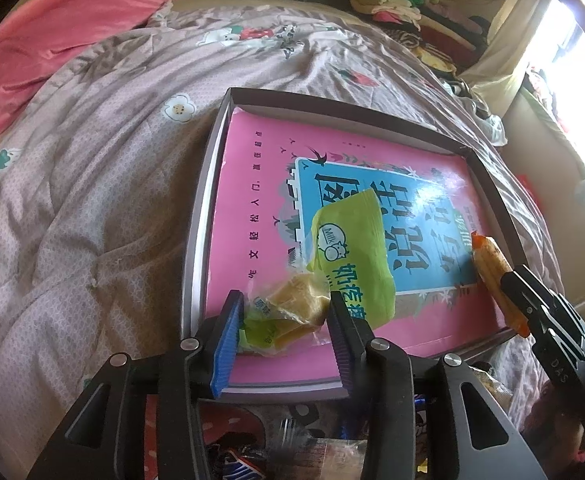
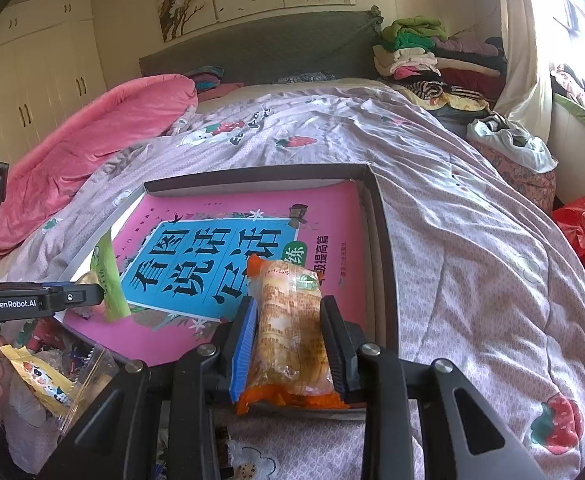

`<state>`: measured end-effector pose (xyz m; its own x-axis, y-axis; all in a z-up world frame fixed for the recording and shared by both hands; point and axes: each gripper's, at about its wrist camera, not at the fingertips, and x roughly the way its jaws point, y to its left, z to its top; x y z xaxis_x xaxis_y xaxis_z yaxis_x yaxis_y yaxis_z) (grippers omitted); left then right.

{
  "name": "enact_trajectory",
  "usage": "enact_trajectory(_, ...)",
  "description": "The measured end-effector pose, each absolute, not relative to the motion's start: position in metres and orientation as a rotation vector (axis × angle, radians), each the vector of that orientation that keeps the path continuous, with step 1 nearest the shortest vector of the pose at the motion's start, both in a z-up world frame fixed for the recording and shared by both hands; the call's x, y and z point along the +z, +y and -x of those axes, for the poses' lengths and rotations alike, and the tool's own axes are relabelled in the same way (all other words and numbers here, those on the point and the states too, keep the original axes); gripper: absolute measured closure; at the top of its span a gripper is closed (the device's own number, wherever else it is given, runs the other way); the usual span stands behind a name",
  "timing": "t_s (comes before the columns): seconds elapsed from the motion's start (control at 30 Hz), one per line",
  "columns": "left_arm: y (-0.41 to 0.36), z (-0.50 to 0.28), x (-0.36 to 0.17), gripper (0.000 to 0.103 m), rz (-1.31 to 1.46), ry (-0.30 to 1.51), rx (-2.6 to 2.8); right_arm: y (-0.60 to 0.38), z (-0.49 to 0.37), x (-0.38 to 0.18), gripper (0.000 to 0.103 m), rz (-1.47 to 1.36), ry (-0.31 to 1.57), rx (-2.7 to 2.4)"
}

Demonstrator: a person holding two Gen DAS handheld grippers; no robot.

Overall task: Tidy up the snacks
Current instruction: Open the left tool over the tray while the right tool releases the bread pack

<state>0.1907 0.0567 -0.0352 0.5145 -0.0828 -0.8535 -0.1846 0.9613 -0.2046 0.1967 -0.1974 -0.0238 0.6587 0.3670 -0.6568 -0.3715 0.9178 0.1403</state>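
Observation:
A shallow grey box (image 1: 200, 216) lined with a pink and blue book cover (image 1: 252, 200) lies on the bed. My left gripper (image 1: 284, 320) is shut on a green "Milk" snack pack (image 1: 352, 248) and holds it over the box's near edge. My right gripper (image 2: 288, 336) is shut on an orange-wrapped snack (image 2: 288, 320) over the box's near right corner (image 2: 376, 264). The orange snack also shows in the left wrist view (image 1: 492, 268), and the green pack shows in the right wrist view (image 2: 106, 276).
A pile of loose snack packs (image 2: 40, 380) lies in front of the box, also seen low in the left wrist view (image 1: 292, 440). A pink quilt (image 2: 104, 136) lies at far left. Folded clothes (image 2: 420, 56) are stacked by the headboard. A red bag (image 2: 580, 228) sits at right.

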Motion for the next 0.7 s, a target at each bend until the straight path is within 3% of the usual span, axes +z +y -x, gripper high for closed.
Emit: enact_trajectory(0.7, 0.060, -0.185, -0.023, 0.042, 0.291, 0.993, 0.055, -0.201, -0.195, -0.024, 0.062, -0.006, 0.751, 0.401)
